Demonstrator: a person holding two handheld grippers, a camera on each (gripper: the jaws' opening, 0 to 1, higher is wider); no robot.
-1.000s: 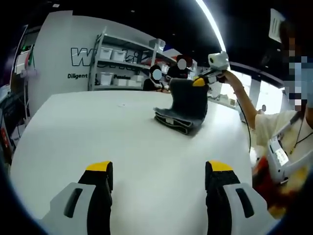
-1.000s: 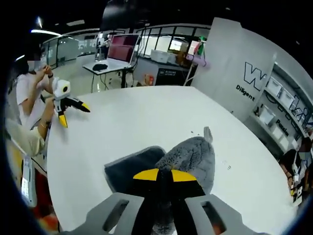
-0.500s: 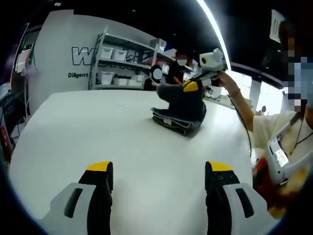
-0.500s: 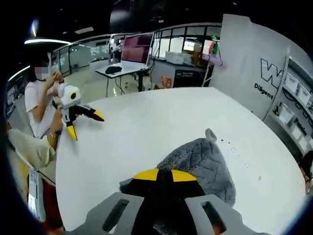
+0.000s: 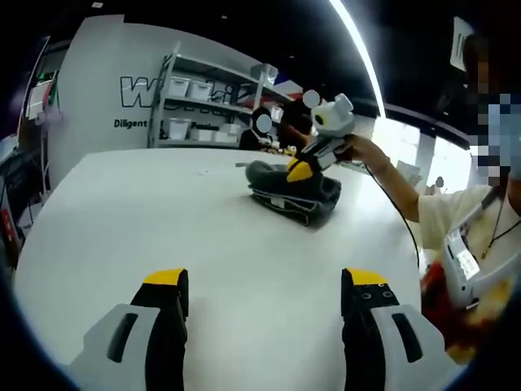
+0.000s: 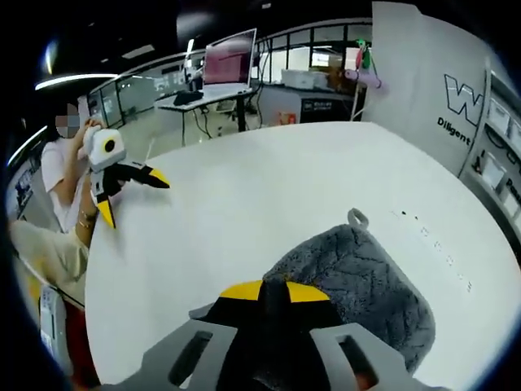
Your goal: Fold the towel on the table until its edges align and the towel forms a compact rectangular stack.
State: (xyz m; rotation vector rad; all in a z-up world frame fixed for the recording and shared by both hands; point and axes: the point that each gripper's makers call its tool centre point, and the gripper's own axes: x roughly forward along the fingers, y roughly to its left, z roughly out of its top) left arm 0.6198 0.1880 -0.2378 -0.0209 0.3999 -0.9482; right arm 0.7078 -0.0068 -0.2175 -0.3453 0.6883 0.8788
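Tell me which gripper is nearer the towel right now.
Right. The right gripper is shut on the towel, folding it over; the left gripper hangs open over the table's far edge, apart from it.

One grey towel is counted on one white table. Two grippers are seen: the left gripper and the right gripper. One shelf rack and one desk with a monitor are counted behind.
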